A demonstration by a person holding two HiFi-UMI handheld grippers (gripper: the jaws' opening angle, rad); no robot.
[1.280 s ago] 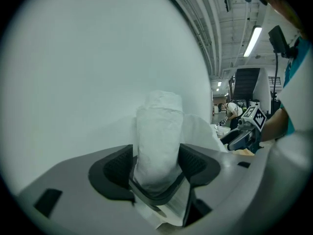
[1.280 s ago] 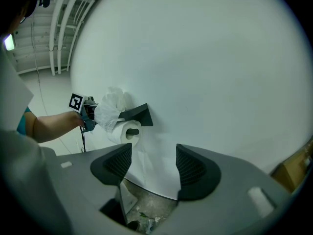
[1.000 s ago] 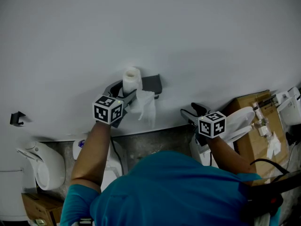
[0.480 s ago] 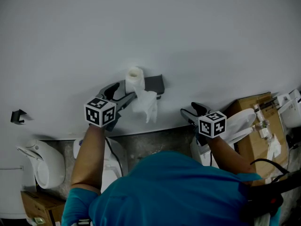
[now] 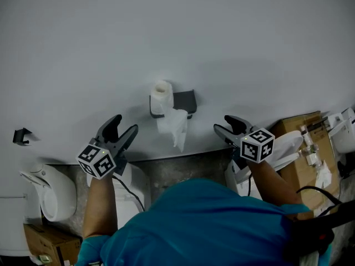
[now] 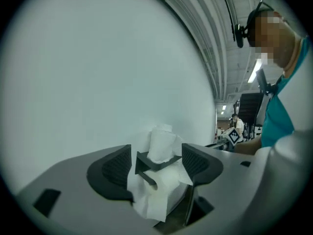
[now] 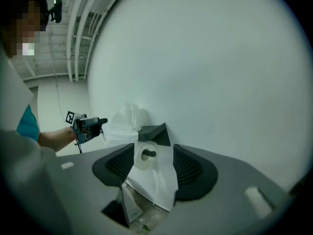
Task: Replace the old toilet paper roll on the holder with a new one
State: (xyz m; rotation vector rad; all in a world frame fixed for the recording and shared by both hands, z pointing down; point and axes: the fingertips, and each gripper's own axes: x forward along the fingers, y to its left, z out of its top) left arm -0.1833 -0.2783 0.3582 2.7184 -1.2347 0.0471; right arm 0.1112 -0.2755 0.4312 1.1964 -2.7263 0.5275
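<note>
A dark wall holder (image 5: 184, 101) carries a thin white paper roll (image 5: 161, 95) standing on top, with a loose tail of paper (image 5: 175, 127) hanging under it. My left gripper (image 5: 118, 128) is down-left of the holder, apart from it, open and empty. In the left gripper view the roll (image 6: 161, 143) and holder (image 6: 155, 164) show beyond the jaws of the left gripper (image 6: 156, 168). My right gripper (image 5: 230, 127) is at the holder's right, its jaws closing with nothing touching them. The right gripper view shows the right gripper (image 7: 154, 168) and, farther off, a roll's open core (image 7: 145, 155).
The white wall fills the upper part of the head view, with a small dark hook (image 5: 21, 136) at the left. Below stand white toilet fixtures (image 5: 52, 195), a cardboard box (image 5: 302, 129) at the right and another box (image 5: 44, 245) at the lower left.
My left gripper has drawn back from the roll, down and to the left, and the roll has stayed on the holder. My right gripper has risen a little.
</note>
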